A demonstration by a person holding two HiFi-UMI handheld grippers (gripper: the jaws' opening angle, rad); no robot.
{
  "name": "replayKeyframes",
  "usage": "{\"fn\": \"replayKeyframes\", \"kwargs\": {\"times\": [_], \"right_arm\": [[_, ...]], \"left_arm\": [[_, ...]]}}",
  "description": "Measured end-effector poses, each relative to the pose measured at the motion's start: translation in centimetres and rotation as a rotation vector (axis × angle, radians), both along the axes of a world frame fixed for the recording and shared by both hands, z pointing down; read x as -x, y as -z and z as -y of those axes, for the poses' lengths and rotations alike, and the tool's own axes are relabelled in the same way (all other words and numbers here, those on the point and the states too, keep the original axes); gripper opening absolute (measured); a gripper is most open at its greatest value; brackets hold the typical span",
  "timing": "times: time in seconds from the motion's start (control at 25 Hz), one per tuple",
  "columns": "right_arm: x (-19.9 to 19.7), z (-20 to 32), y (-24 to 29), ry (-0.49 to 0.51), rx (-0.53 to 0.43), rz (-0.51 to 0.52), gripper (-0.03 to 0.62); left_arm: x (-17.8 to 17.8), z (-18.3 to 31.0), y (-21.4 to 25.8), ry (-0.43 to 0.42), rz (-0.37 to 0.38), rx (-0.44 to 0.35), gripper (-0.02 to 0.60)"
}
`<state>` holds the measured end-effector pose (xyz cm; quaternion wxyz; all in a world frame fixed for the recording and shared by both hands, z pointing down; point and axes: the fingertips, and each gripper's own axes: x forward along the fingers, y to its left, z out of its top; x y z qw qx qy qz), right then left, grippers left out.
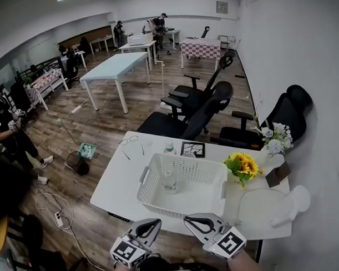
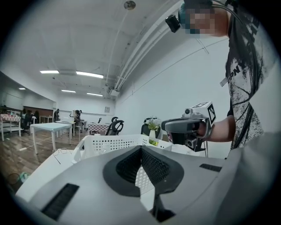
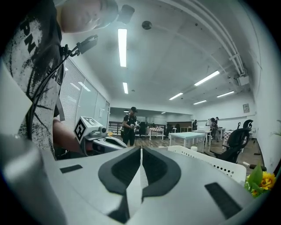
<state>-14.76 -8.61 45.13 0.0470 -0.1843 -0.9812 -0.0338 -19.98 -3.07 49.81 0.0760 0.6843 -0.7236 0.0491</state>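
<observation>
Both grippers are hovering over the near edge of the white table (image 1: 119,187), just short of the basket (image 1: 178,210).

- The left gripper (image 1: 154,223) is showing its tips closed together, with only a slit lower down. The basket lattice is showing through the slit and nothing is held.
- The right gripper (image 1: 190,220) is the same: pads meeting along a thin line and nothing gripped.
- The two grippers are angling in toward each other, tips near but apart.

Geometry:
- The basket is lying straight ahead of both sets of jaws. Its long axis is running left-right, parallel to the table's near edge.
- A clear bottle (image 1: 169,179) is standing upright inside the basket, a bit left of centre. That is putting it beyond the near wall and slightly closer to the left gripper.
- A small bottle (image 1: 169,147) is standing behind the far rim, next to a black card (image 1: 192,149) with white crack-like lines.
- Sunflowers (image 1: 242,165) are sitting just right of the basket, on the right gripper's side.

Text:
- I'm not reading any label on either bottle; both are too small.
- The marker cube (image 1: 230,243) on each gripper is carrying square black-and-white codes, no words.
- The person's shirt (image 2: 244,88) is showing large print, and I'm only getting "PN".
</observation>
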Motion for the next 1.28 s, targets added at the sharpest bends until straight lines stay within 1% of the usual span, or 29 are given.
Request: {"fn": "replayKeyframes", "kwargs": {"times": [0.16, 0.24, 0.32, 0.48, 0.56, 0.6, 0.64, 0.68, 0.76, 0.88, 1.0, 1.16, 1.28], "right_arm": [[1.5, 0.8, 1.1, -0.012, 0.016, 0.014, 0.023], [2.7, 1.4, 1.8, -0.032, 0.012, 0.023, 0.023], [4.2, 2.1, 2.4, -0.05, -0.008, 0.023, 0.023], [7.7, 3.1, 2.6, -0.08, -0.068, -0.006, 0.025], [9.5, 3.5, 2.2, -0.098, -0.085, -0.034, 0.027], [10.4, 3.7, 1.7, -0.105, -0.093, -0.054, 0.044], [11.3, 3.9, 1.0, -0.112, -0.103, -0.074, 0.08], [12.1, 4.1, 0.2, -0.12, -0.112, -0.095, 0.098], [13.7, 4.6, -1.3, -0.135, -0.123, -0.138, 0.108], [15.8, 5.0, -3.3, -0.151, -0.11, -0.209, 0.146], [17.8, 5.6, -4.4, -0.17, -0.09, -0.256, 0.181], [20.1, 7.4, -6.5, -0.202, -0.112, -0.309, 0.199], [21.1, 8.1, -8.6, -0.21, -0.107, -0.357, 0.202]], "left_arm": [[1.1, 0.5, 0.2, -0.011, 0.007, -0.002, 0.011], [2.0, 0.6, 0.1, -0.015, -0.01, -0.01, 0.011], [3.1, 0.5, 0.0, -0.024, -0.029, -0.018, 0.011], [5.5, 0.2, 0.4, -0.077, 0.001, -0.011, 0.011], [6.8, -0.2, 0.4, -0.085, -0.015, -0.021, 0.011], [7.5, -0.3, 0.3, -0.085, -0.031, -0.03, 0.011], [8.1, -0.4, 0.1, -0.087, -0.045, -0.04, 0.011], [8.6, -0.5, 0.0, -0.092, -0.052, -0.046, 0.011], [9.7, -0.7, -0.2, -0.105, -0.052, -0.051, 0.011], [11.3, -1.1, -0.4, -0.125, -0.059, -0.051, 0.011], [12.8, -1.5, -0.4, -0.139, -0.066, -0.048, 0.011], [14.7, -1.5, -1.2, -0.144, -0.081, -0.035, 0.011], [15.8, -1.5, -1.7, -0.143, -0.093, -0.027, 0.011]]}}
